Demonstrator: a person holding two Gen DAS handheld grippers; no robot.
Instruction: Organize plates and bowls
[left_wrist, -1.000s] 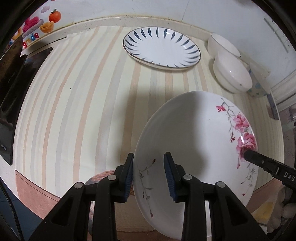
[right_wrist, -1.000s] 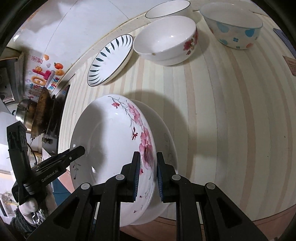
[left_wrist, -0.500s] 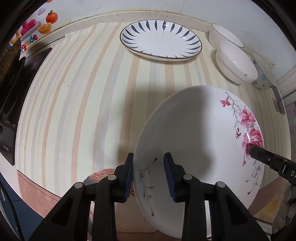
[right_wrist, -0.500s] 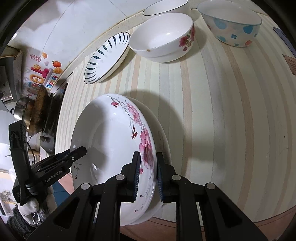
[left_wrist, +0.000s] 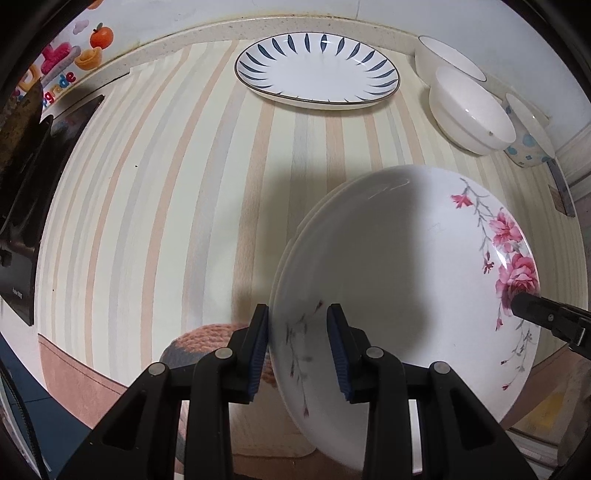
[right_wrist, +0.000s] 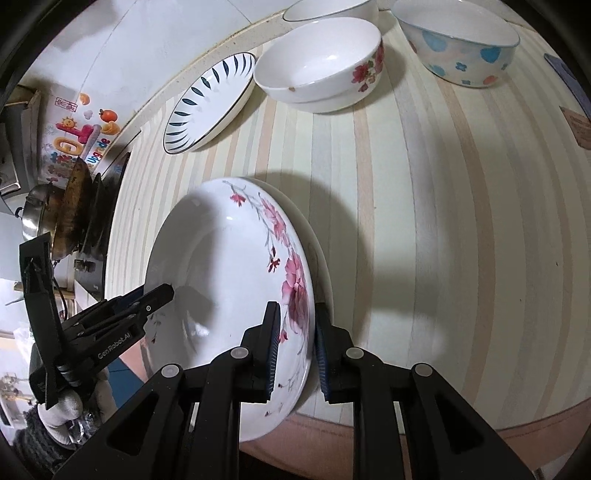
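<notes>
A white plate with pink flowers (left_wrist: 399, 266) (right_wrist: 229, 266) is held over the striped counter's near edge, with a second white plate (left_wrist: 306, 225) (right_wrist: 317, 236) stacked under it. My left gripper (left_wrist: 298, 341) is shut on the near rim of the stack. My right gripper (right_wrist: 295, 339) is shut on the flowered rim at the opposite side. Each gripper shows in the other's view: the right gripper (left_wrist: 546, 317), the left gripper (right_wrist: 122, 314).
A blue-leaf plate (left_wrist: 317, 70) (right_wrist: 210, 99) lies at the back by the wall. Two white bowls (left_wrist: 472, 110) (right_wrist: 321, 62) and a blue-dotted bowl (right_wrist: 458, 40) stand at the back right. A stove with a pan (right_wrist: 70, 206) is at the left.
Both grippers have moved the flowered plates forward over the counter, towards the blue-leaf plate and bowls. The grips are unchanged.
</notes>
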